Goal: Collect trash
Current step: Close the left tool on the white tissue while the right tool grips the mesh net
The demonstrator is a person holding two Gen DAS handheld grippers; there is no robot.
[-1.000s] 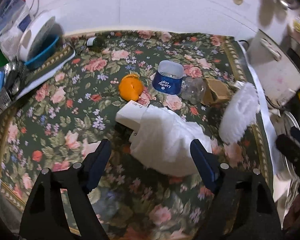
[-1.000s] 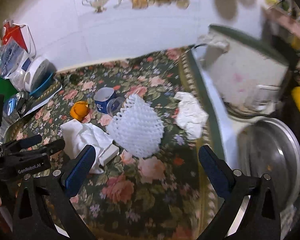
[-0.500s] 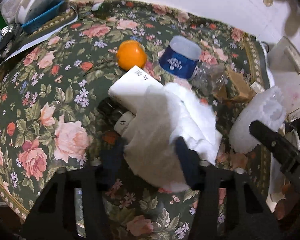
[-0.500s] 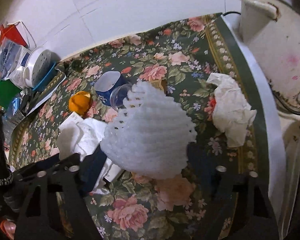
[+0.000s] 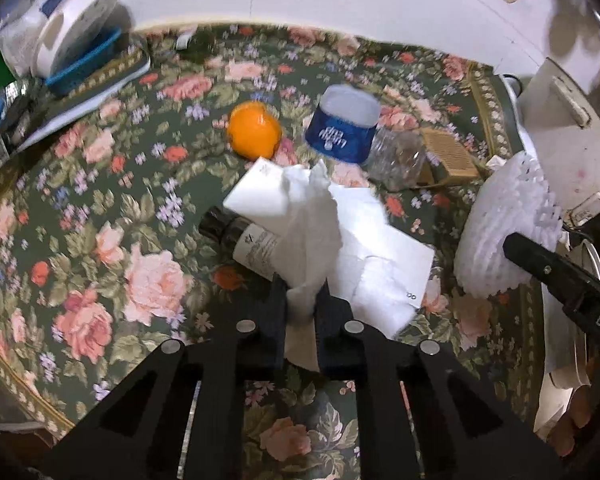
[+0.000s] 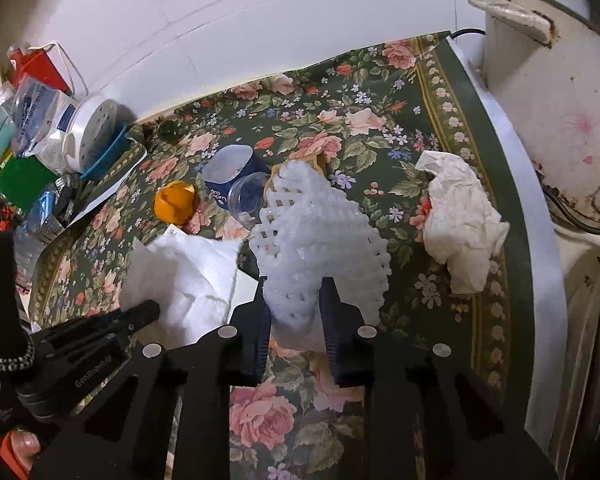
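Tissue [image 5: 312,236] and foam net [image 6: 320,248] are each already caught, so what we weigh next is which way each piece trails from its tongs. Our left tongs [image 5: 302,320] are closed on the near tail of the tissue; the rest rises and runs away from us, draped over a white box [image 5: 260,196] and a small bottle [image 5: 248,246] on the tabletop [image 5: 100,240]. Our right tongs [image 6: 296,320] are clamped on the near end of the net, whose long axis points up and away toward the blue cup [image 6: 230,176]. We judge a straight lift toward us frees both. A second crumpled tissue [image 6: 460,232] lies to the right, nearer the right tongs.
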